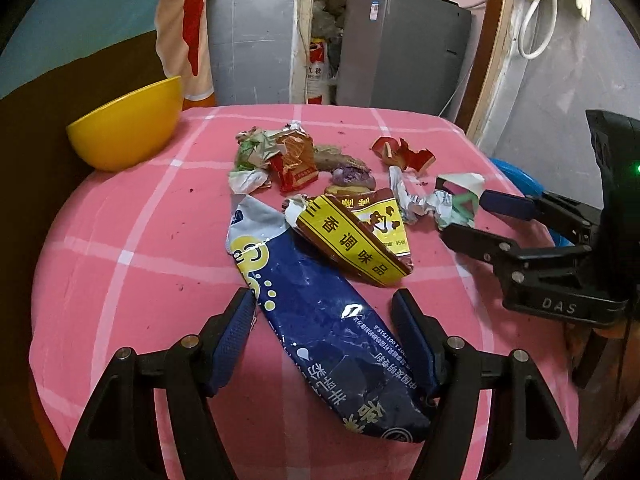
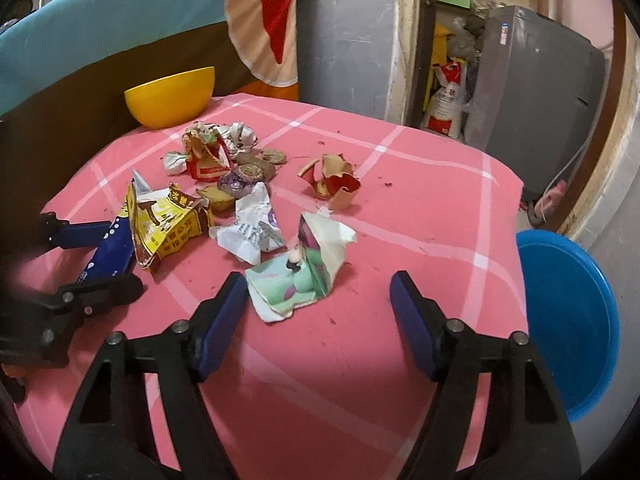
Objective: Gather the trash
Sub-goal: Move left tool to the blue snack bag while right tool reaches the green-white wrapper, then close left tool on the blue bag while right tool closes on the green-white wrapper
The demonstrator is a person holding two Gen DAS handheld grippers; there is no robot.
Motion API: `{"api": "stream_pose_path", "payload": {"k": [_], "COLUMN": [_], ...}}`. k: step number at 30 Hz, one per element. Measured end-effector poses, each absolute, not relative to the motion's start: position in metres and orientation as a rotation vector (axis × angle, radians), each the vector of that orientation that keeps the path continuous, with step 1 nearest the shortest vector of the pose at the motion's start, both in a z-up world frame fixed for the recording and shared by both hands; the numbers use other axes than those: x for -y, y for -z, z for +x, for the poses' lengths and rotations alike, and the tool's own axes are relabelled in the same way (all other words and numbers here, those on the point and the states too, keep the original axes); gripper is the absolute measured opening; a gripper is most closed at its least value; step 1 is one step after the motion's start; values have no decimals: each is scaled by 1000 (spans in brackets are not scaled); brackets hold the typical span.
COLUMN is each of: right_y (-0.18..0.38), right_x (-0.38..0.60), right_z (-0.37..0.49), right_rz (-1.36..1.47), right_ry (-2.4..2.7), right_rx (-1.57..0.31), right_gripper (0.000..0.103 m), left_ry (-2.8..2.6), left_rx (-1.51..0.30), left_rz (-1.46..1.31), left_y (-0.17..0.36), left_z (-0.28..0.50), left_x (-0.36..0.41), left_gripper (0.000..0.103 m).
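Note:
Trash lies on a round table with a pink checked cloth [image 1: 132, 248]. My left gripper [image 1: 324, 308] is open, its fingers on either side of a long dark blue wrapper [image 1: 320, 308], which also shows in the right wrist view [image 2: 110, 252]. A yellow and brown seasoning packet [image 1: 360, 236] lies just beyond. My right gripper [image 2: 318, 292] is open around a torn green and white paper wrapper [image 2: 304, 276], and shows in the left wrist view [image 1: 460, 210]. A crumpled white wrapper [image 2: 252, 232], red peel pieces [image 2: 332, 180] and a far pile of crumpled wrappers [image 1: 272, 156] lie further back.
A yellow bowl [image 1: 128, 124] stands at the table's far left edge. A blue basin [image 2: 568, 320] sits below the table's right side. A grey appliance [image 1: 400, 44] and a sack [image 2: 446, 100] stand behind. A cloth-draped chair back [image 2: 100, 28] is at left.

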State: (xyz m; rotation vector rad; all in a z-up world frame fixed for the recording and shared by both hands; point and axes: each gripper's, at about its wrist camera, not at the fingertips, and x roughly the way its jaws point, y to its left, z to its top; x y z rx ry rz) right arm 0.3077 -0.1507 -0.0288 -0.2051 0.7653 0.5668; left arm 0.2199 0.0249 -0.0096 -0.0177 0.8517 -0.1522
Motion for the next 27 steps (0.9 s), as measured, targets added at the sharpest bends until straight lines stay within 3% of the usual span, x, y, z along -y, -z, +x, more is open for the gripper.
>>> {"api": "stream_pose_path", "payload": {"k": [4,10,18,19,20,23,27], "right_y": [29,28,18,16,13,4,-5], "right_x": [149,154,178,181,184,193,205], "right_z": [307,298,276,273,270,264,259], "right_rz": [-196,-166,-88,-78,-69,-42,-17], "right_ry": [-590,-591,-588,-588,-586,-574,-554], "right_rx": [-754,-736,-668,-652,-635,-577,-529], "right_gripper": [57,55,55,55,55,55,55], "left_ry": [145,136,105,97,93,96,68], "left_rx": [-849,-834,-729,-701,-683,-636,-708], "left_rz": [-9,-53,-130,-132,-123,-95,-76], "left_y": [10,7,-8,-11,-13,-21,-12], "left_z": [219,213,181,177,174,173,186], "left_x": [-23,-32,-37,-35,-33,-21,-13], "left_gripper": [54,40,31,21,1,1,1]}}
